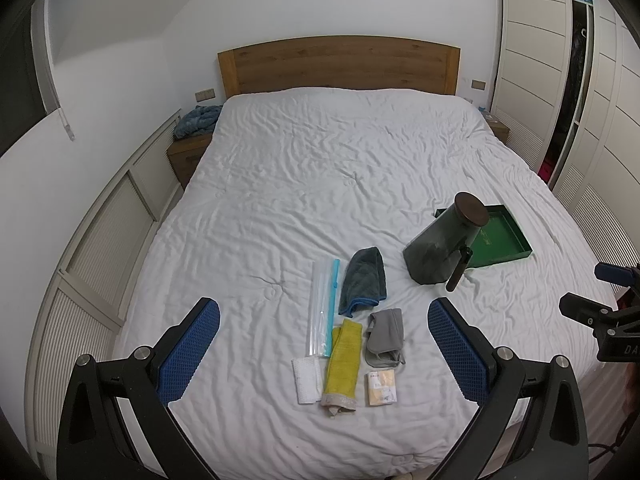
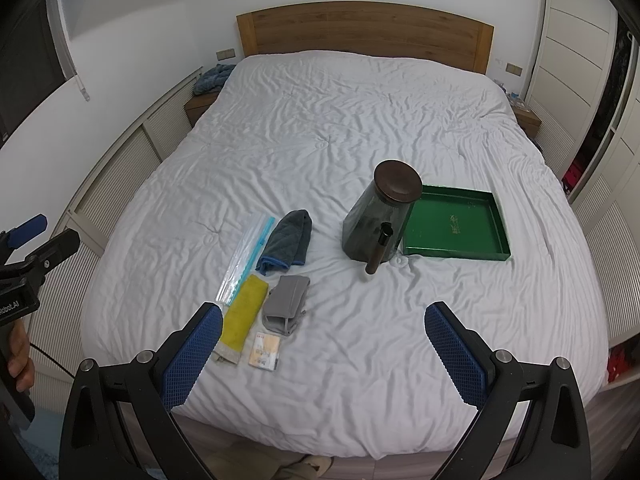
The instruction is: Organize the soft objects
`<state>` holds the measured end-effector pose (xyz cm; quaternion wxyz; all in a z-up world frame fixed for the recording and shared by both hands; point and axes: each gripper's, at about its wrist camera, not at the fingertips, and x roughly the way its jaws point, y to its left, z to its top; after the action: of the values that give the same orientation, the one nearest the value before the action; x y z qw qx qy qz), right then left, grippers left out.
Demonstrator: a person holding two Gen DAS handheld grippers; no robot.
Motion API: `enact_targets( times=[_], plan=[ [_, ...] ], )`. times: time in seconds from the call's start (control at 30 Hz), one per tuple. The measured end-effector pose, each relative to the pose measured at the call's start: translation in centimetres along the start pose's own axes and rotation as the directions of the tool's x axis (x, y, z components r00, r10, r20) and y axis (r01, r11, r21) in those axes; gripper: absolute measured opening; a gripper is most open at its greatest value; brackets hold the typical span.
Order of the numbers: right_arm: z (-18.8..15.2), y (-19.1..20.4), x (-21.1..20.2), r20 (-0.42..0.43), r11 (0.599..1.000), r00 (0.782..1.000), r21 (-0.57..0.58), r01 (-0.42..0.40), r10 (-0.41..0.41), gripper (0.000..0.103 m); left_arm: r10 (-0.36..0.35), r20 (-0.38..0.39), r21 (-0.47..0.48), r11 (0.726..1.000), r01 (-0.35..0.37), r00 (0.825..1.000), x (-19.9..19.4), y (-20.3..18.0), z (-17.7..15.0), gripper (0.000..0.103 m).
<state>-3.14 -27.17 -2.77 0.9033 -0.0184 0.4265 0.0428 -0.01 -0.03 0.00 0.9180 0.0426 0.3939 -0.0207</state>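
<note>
Soft items, near foot of bed: yellow cloth, light, limp; pinch mid-fold. Grey pouch beside it, floppy; take by its edge. Dark towel beyond, thicker; grip a bunched corner. Further off: jar, tray. Left gripper and right gripper both spread wide, empty.

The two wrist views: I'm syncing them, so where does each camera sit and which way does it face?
Left wrist: on the left tongs, angled down over the bed's foot at the yellow cloth; the open right tongs show at its right edge.
Right wrist: on the right tongs, angled down at the bed; a hand shows at its left edge.
Shared: jar, green tray, headboard.
</note>
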Motion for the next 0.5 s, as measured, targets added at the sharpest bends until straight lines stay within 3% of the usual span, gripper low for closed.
enact_targets(
  times=[0.5],
  plan=[
    [0.0, -0.2, 0.8, 0.002, 1.000, 1.000, -0.001, -0.001, 0.001, 0.103, -0.003, -0.005, -0.001, 1.000, 0.003, 1.000, 0.1, 0.0, 0.0, 0.102]
  ],
)
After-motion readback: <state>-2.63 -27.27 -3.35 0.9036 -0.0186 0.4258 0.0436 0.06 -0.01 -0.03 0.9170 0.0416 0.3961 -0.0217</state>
